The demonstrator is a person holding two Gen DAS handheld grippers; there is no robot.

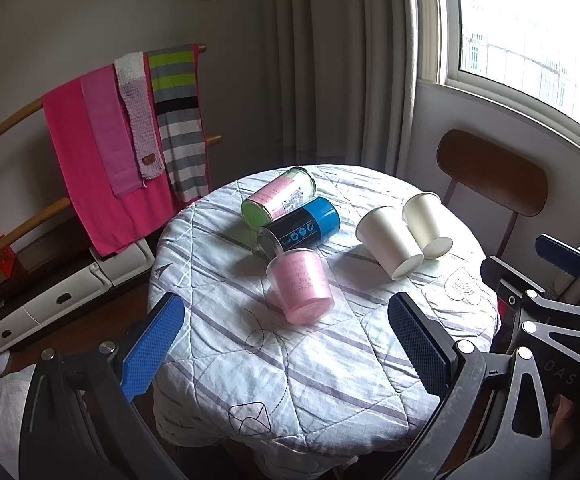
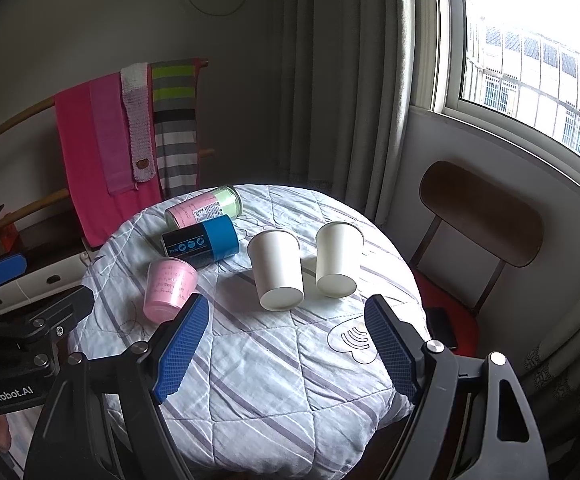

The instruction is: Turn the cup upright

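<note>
Several cups rest on a round table under a striped quilted cloth (image 1: pixel 290 380). A pink plastic cup (image 1: pixel 301 286) stands upside down, also in the right wrist view (image 2: pixel 168 290). Two white paper cups (image 1: pixel 388 241) (image 1: pixel 428 224) stand upside down to its right, also in the right wrist view (image 2: pixel 277 274) (image 2: pixel 337 258). My left gripper (image 1: pixel 285 344) is open and empty, in front of the pink cup. My right gripper (image 2: pixel 285 346) is open and empty, in front of the white cups.
A blue-and-black can (image 1: pixel 302 226) and a pink-labelled green jar (image 1: pixel 278 196) lie on their sides at the back of the table. A wooden chair (image 1: pixel 490 172) stands at the right. A rack with pink and striped towels (image 1: pixel 121 140) stands behind left.
</note>
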